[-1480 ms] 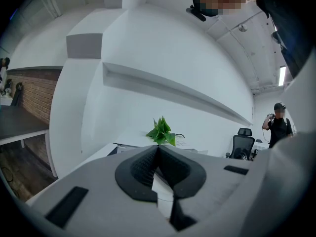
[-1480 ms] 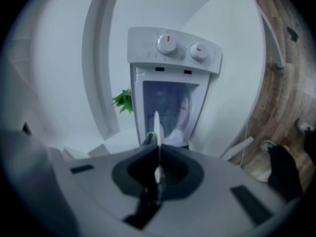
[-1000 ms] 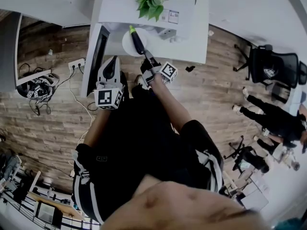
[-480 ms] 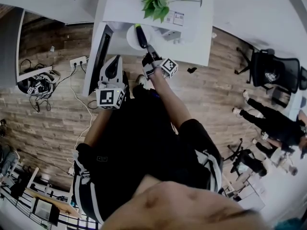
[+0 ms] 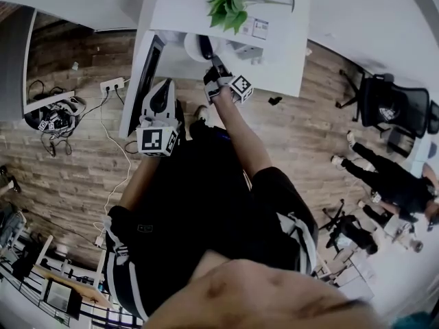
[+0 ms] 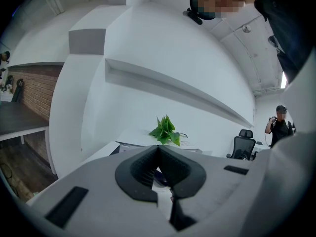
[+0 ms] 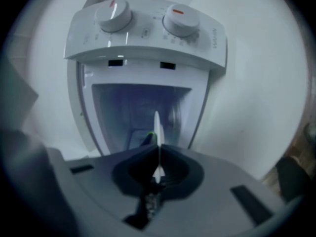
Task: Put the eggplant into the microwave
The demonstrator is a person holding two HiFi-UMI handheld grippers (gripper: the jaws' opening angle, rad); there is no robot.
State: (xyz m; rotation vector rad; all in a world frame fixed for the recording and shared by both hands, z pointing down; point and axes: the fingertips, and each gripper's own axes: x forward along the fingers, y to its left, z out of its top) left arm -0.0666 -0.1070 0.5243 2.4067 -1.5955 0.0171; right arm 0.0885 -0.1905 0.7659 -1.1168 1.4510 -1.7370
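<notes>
The dark eggplant (image 5: 206, 47) lies on a white plate (image 5: 191, 47) at the mouth of the white microwave (image 5: 206, 12). My right gripper (image 5: 215, 70) is shut on the plate's near rim. In the right gripper view the plate (image 7: 157, 127) shows edge-on between the jaws of that gripper (image 7: 158, 167), with the eggplant's green tip (image 7: 147, 138) beside it and the open cavity (image 7: 140, 107) straight ahead under two knobs (image 7: 113, 11). My left gripper (image 5: 159, 99) hangs shut and empty beside the swung-out door (image 5: 143, 81); its own view shows the jaws (image 6: 159, 154) together.
A potted plant (image 5: 226, 2) stands on the white top above the microwave. A power strip with cables (image 5: 110, 88) lies on the wooden floor at left. A black office chair (image 5: 391, 98) and a person (image 5: 384, 173) are at the right.
The right gripper has carried the plate with the eggplant forward toward the microwave's opening; the eggplant's green tip is now out of sight in the head view. The left gripper has barely moved.
</notes>
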